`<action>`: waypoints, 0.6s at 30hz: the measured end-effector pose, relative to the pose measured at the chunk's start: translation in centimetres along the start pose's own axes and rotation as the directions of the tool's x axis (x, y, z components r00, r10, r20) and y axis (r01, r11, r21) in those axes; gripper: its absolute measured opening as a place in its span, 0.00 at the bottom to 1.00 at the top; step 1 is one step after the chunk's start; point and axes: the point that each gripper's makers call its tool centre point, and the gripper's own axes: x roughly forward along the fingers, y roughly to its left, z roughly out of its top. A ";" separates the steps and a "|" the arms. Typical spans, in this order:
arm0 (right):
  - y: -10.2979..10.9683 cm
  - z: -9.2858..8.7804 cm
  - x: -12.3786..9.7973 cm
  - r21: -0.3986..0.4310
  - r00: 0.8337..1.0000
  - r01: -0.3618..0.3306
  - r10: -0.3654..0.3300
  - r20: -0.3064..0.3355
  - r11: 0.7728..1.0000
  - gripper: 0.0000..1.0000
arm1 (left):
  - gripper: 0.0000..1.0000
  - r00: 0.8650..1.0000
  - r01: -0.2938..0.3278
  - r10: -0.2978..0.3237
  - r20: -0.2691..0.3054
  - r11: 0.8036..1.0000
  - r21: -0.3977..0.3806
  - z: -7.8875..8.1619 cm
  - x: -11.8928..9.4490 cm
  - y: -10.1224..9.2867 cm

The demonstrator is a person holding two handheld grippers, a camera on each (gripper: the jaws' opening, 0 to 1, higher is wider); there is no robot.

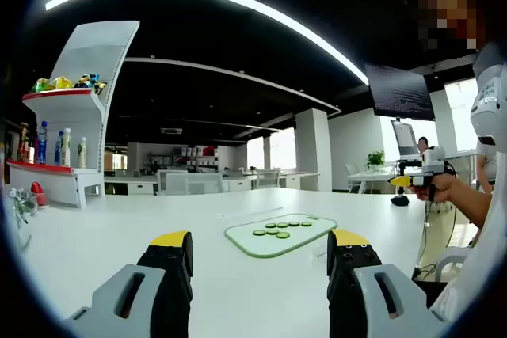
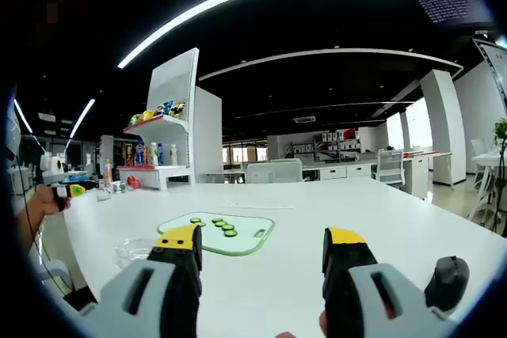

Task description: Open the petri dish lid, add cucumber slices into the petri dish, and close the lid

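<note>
A pale green cutting board (image 1: 310, 237) lies flat on the white table, with several dark green cucumber slices (image 1: 282, 229) on it. The right gripper view has the same board (image 2: 250, 235) and slices (image 2: 224, 226), and left of them a clear petri dish (image 2: 133, 252) with its lid on, partly behind my jaw. My left gripper (image 1: 261, 244) hangs open and empty just short of the board. My right gripper (image 2: 261, 240) is also open and empty, near the board. Each gripper shows small in the other's view, held in a hand: the right gripper (image 1: 420, 180), the left gripper (image 2: 66, 191).
A black computer mouse (image 2: 449, 279) sits on the table at the lower right. A white shelf unit (image 1: 79, 108) with bottles and snacks stands at the far table end, also seen as the shelf unit (image 2: 170, 136). A person's arm (image 1: 463, 199) reaches in on the right.
</note>
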 end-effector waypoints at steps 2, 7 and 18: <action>0.1 0.1 0.0 0.000 1.000 -0.001 0.001 0.001 1.000 0.61 | 0.69 1.000 0.003 -0.003 0.000 1.000 0.001 0.0 0.0 -0.1; 0.2 0.2 -0.2 -0.003 1.000 -0.002 0.002 0.003 1.000 0.61 | 0.69 1.000 0.004 -0.004 0.002 1.000 0.000 0.0 -0.2 -0.1; 0.2 0.2 -0.1 -0.012 1.000 0.001 -0.001 -0.003 1.000 0.61 | 0.68 1.000 0.004 -0.004 0.000 1.000 0.005 0.0 -0.4 0.2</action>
